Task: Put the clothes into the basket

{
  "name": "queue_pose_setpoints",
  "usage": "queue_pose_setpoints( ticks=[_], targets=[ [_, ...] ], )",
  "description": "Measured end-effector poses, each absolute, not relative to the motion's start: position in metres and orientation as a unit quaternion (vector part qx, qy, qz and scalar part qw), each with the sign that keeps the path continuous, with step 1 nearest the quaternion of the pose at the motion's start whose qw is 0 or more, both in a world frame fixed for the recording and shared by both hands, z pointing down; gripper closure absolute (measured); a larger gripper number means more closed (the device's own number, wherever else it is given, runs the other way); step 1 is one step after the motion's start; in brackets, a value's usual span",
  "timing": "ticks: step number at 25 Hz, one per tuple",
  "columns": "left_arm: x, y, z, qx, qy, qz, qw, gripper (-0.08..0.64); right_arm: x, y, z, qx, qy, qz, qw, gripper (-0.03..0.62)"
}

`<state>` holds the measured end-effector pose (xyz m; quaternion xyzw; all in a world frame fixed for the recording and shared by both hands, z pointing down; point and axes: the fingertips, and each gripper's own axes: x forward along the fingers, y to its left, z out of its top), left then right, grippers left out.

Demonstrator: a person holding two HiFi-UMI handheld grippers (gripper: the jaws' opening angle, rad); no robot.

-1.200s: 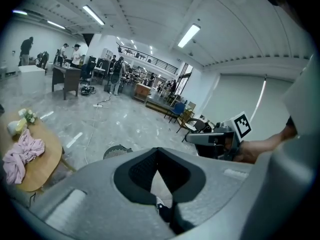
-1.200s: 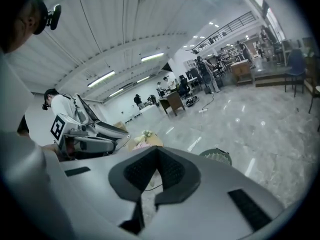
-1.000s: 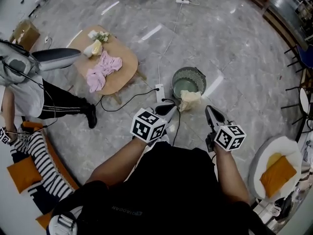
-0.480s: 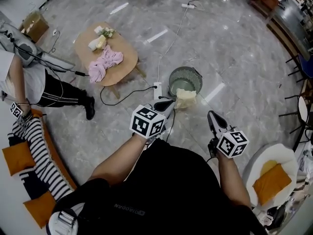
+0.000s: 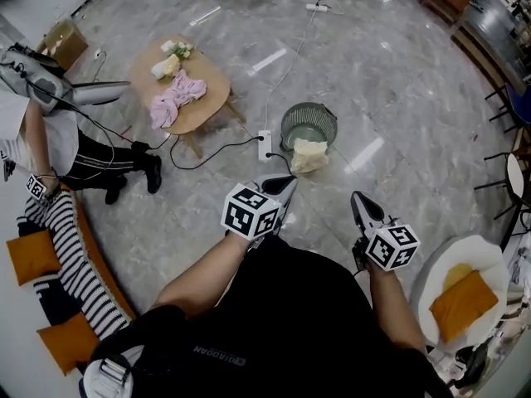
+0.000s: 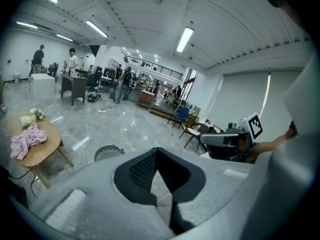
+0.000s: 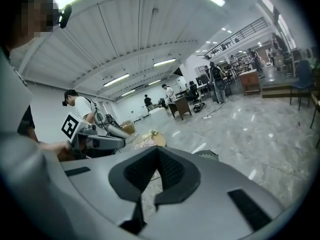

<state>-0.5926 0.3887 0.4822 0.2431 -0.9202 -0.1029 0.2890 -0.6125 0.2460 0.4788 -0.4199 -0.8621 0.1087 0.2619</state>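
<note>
A round wire basket (image 5: 309,125) stands on the grey marble floor, with a pale yellow cloth (image 5: 308,154) draped over its near rim and onto the floor. Pink clothes (image 5: 174,99) lie on a low oval wooden table (image 5: 206,106) to the far left. My left gripper (image 5: 286,186) and right gripper (image 5: 358,199) hover in front of me, short of the basket, both shut and empty. The left gripper view shows its shut gripper (image 6: 157,150), the basket (image 6: 109,152) and the pink clothes (image 6: 27,140). The right gripper view shows its shut gripper (image 7: 159,149) and the basket (image 7: 207,155).
A power strip (image 5: 265,146) with cables trailing from it lies on the floor just left of the basket. A person (image 5: 50,139) stands at the left beside a striped seat with orange cushions (image 5: 33,255). A white round chair with an orange cushion (image 5: 461,301) is at the right.
Both grippers have drawn back from the basket, so the basket and the yellow cloth now lie farther ahead. The person at the left has shifted their stance.
</note>
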Motion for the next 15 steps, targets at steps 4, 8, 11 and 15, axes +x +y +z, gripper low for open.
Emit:
queue_pose_setpoints(
  ticks=[4,8,11,15],
  targets=[
    [-0.579,0.370,0.484,0.245,-0.919,-0.104,0.290,0.558,-0.595,0.235,0.483,-0.425,-0.862,0.094,0.259,0.578],
    [-0.568,0.357,0.490,0.245,-0.916,-0.103,0.299,0.558,-0.579,0.229,0.490,-0.431,-0.860,0.075,0.261,0.578],
    [-0.562,0.351,0.492,0.245,-0.915,-0.097,0.307,0.559,-0.570,0.225,0.497,-0.435,-0.857,0.075,0.266,0.578],
    [-0.557,0.346,0.491,0.245,-0.915,-0.088,0.309,0.559,-0.564,0.225,0.504,-0.437,-0.854,0.082,0.270,0.578]
  ],
)
